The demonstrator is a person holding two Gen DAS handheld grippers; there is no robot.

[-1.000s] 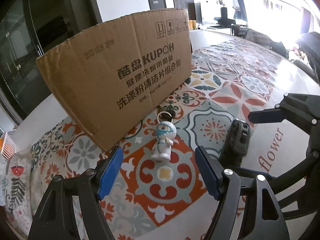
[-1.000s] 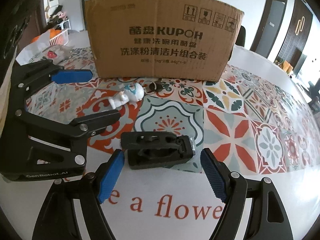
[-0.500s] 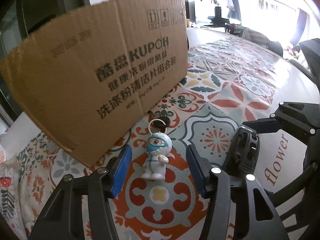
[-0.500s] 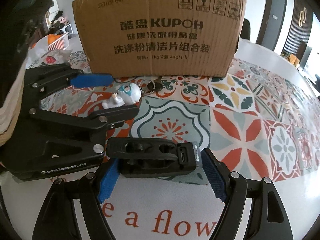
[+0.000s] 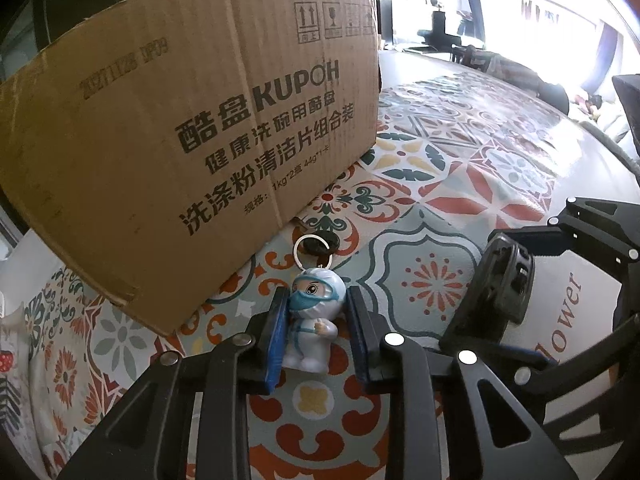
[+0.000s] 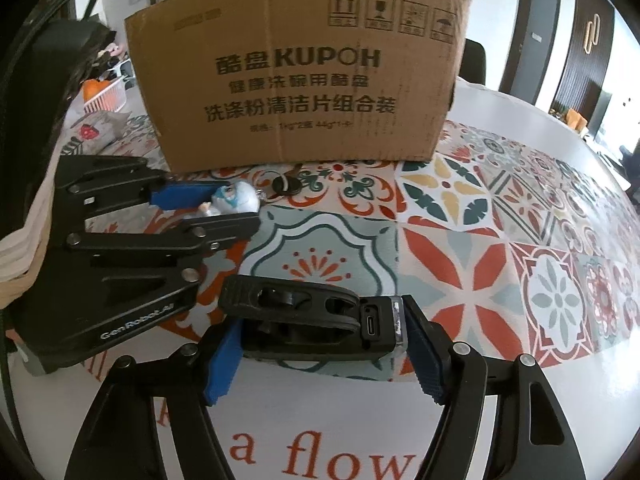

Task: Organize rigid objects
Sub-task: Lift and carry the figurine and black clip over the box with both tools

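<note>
- The left tongs (image 5: 316, 332) are closed on the figurine (image 5: 313, 312), their blue pads pressing its sides just below the head.
- The figurine stands upright on the counter (image 5: 460, 200), just in front of the box (image 5: 192, 140); its key ring (image 5: 314, 247) lies behind it, toward the box.
- The right tongs (image 6: 324, 354) are closing around the black clamp (image 6: 308, 320), which lies flat on the counter between the two pads. The right-hand pad looks to be against the end with the port; whether the left pad touches yet is unclear.
- In the right wrist view the left tongs (image 6: 212, 208) sit beside the clamp, with the figurine (image 6: 232, 198) between their pads.
- The patterned cloth (image 6: 480, 240) covers the counter under both things.
</note>
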